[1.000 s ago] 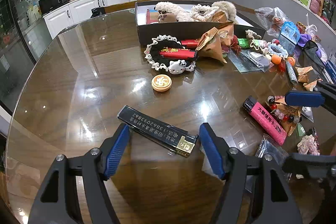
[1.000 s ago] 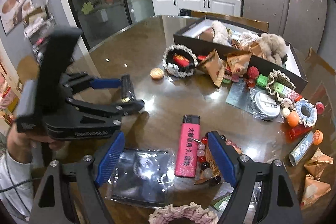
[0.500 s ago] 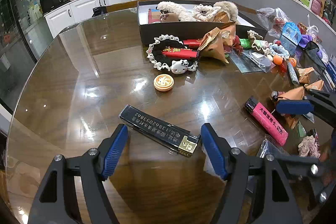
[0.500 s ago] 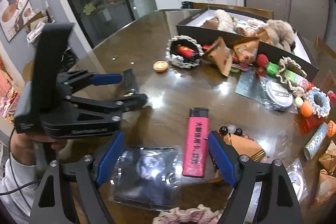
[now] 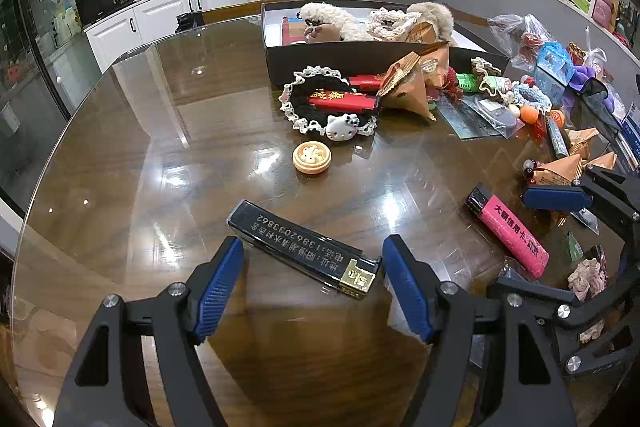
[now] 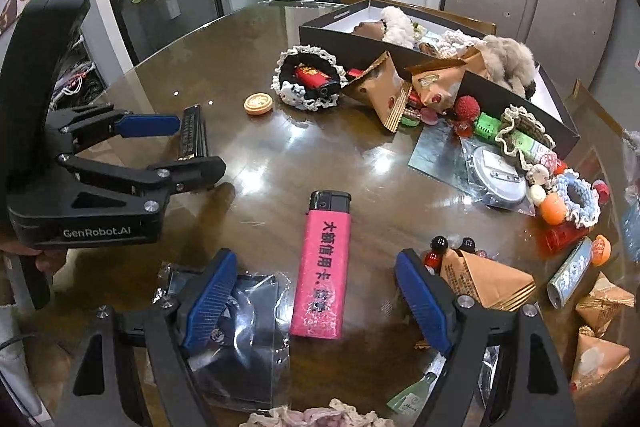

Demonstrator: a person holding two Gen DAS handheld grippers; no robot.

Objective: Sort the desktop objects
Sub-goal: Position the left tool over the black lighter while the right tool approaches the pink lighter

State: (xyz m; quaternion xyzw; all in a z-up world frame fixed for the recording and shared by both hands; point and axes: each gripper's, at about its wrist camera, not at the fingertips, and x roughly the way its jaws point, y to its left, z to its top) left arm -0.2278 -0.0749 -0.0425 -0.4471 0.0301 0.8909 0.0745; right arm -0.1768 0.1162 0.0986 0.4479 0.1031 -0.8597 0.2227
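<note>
A black lighter with white print (image 5: pixel 304 247) lies flat on the glossy wooden table (image 5: pixel 160 131), between the open jaws of my left gripper (image 5: pixel 312 283), which does not touch it. It also shows in the right wrist view (image 6: pixel 194 137). A pink lighter (image 6: pixel 324 267) lies between the open jaws of my right gripper (image 6: pixel 316 299); it also shows in the left wrist view (image 5: pixel 508 231). A black box (image 5: pixel 360 55) holding plush items stands at the back.
A round orange trinket (image 5: pixel 312 157), a lace-edged pouch with a red lighter (image 5: pixel 332 103), brown paper pyramids (image 6: pixel 484 275), clear plastic bags (image 6: pixel 240 339), beads and small toys crowd the table's right side. The table edge curves on the left.
My right gripper has moved forward over the pink lighter, which now lies between its jaws. My left gripper has barely moved around the black lighter.
</note>
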